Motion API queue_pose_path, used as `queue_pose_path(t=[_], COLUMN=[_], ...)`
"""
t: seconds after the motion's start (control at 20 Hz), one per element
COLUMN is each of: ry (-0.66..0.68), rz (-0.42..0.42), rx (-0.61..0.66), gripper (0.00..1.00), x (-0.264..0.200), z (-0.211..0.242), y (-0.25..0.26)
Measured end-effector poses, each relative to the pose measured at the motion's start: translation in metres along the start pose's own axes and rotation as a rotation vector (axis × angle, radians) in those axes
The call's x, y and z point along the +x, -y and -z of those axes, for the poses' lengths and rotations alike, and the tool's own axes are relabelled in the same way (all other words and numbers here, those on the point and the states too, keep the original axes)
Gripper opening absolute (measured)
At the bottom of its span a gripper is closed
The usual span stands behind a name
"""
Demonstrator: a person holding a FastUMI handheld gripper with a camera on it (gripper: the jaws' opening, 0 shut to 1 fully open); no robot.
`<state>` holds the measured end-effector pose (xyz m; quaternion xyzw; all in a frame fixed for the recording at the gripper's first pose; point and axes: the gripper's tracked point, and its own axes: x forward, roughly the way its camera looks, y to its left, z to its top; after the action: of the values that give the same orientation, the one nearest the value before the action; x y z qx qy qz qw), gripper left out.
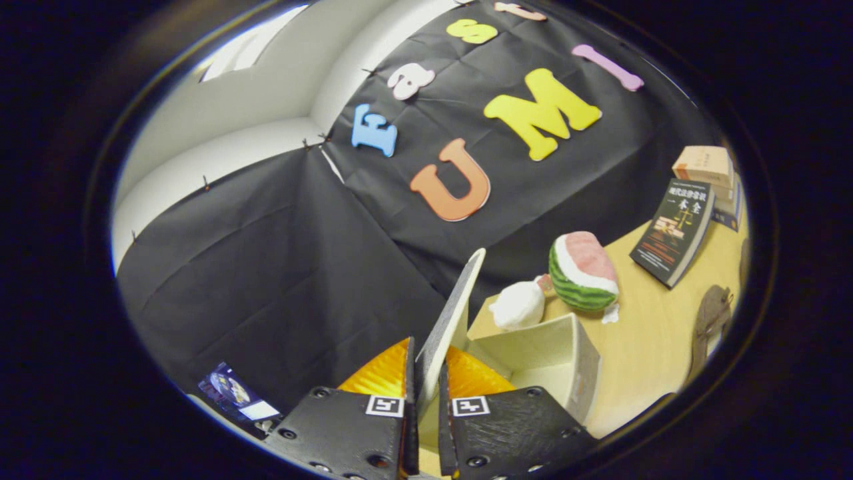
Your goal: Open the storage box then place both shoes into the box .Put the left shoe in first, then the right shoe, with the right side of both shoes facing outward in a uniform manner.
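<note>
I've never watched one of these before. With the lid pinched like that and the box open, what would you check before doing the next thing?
1. Fingers closed on the lid: ok, the panel sits pinched between them.
2. Lid lifted off the box: ok, it stands raised and tilted above the opening.
3. Box inside free for a shoe: ok as far as it shows; the near corner is hidden behind the fingers.
4. Shoe within sight: ok, one lies on the table beyond the box.
5. Second shoe, and which is the left one: cannot tell.
6. Watermelon toy and white toy clear of the box: ok, they sit behind it.
</note>
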<state>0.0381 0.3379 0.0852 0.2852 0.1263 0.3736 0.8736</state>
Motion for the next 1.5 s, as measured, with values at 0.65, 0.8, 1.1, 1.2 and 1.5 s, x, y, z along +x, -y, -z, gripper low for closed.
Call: queue_pose_path(t=[0.65,0.8,1.1,1.2,1.5], ry=[-0.112,-0.100,-0.028,0.003,0.064], rz=[-0.151,-0.132,-0.006,0.043,0.155], rx=[-0.292,-0.333,-0.395,-0.421,-0.440], gripper=[0.75,0.84,0.85,0.89,0.90], x=[0.077,0.073,0.046,0.028,-0.028], z=[0.102,0.103,0.071,0.057,0.014], y=[-0.124,-0.119,-0.072,-0.053,0.004])
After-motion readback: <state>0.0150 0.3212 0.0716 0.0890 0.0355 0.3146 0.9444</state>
